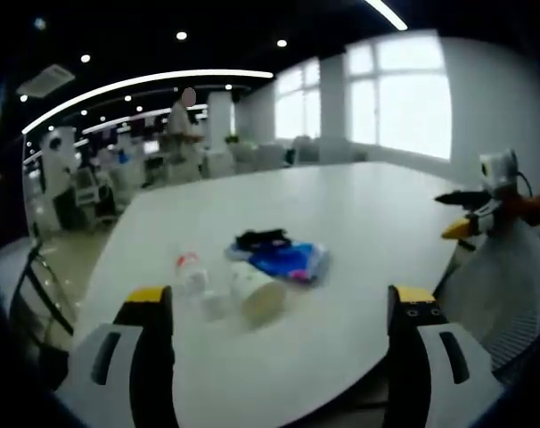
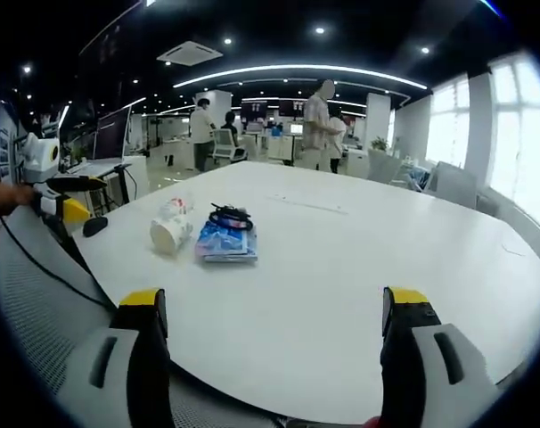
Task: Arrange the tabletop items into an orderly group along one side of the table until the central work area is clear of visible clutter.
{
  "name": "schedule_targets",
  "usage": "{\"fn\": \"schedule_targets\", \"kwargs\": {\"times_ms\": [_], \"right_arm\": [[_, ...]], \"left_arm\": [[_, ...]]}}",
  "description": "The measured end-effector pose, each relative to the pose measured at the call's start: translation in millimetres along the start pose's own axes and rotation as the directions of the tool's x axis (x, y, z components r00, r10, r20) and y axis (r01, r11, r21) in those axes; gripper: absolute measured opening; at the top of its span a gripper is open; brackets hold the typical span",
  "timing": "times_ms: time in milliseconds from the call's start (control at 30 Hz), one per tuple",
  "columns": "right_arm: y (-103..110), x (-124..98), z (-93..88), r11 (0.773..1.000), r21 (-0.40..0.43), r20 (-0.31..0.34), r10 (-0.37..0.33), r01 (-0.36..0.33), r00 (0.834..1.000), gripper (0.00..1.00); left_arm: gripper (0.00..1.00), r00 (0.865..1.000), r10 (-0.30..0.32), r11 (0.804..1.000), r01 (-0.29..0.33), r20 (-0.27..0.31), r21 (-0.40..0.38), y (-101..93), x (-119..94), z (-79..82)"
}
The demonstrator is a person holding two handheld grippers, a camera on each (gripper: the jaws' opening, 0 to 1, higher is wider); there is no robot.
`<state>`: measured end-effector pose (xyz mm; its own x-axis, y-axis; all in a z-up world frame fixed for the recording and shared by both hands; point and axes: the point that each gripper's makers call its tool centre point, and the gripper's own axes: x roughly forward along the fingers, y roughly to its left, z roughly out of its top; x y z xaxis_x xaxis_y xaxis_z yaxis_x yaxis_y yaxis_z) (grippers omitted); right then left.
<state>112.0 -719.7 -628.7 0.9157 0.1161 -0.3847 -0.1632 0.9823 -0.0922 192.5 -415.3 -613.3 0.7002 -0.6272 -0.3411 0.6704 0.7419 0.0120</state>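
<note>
White table (image 2: 359, 259) carries one small cluster of items, set toward one edge. At its middle lies a blue packet (image 1: 292, 261) (image 2: 225, 241), flat on the surface. A black item (image 1: 263, 238) (image 2: 230, 216), too blurred to identify, touches the packet's far side. A paper cup (image 1: 257, 292) (image 2: 170, 234) lies on its side just beside the packet, open mouth showing in the left gripper view. A clear bottle with a red cap (image 1: 192, 272) (image 2: 172, 208) lies next to the cup. Left gripper (image 1: 279, 308) and right gripper (image 2: 274, 308) both hover near the table's rim, well apart from the packet, jaws spread wide and grasping nothing. Each gripper also appears at the edge of the other's view. Beyond the table, people (image 2: 316, 125) stand among office desks; bright windows (image 1: 404, 98) line the wall.
</note>
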Motion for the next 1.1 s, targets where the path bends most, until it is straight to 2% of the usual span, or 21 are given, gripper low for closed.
{"fn": "schedule_targets", "kwargs": {"times_ms": [1100], "right_arm": [[1.4, 0.0, -1.9, 1.000, -0.002, -0.001, 0.006, -0.006, 1.000, 1.00]], "left_arm": [[0.97, 1.000, 0.004, 1.000, -0.004, -0.004, -0.003, 0.6, 0.0, -2.7]]}}
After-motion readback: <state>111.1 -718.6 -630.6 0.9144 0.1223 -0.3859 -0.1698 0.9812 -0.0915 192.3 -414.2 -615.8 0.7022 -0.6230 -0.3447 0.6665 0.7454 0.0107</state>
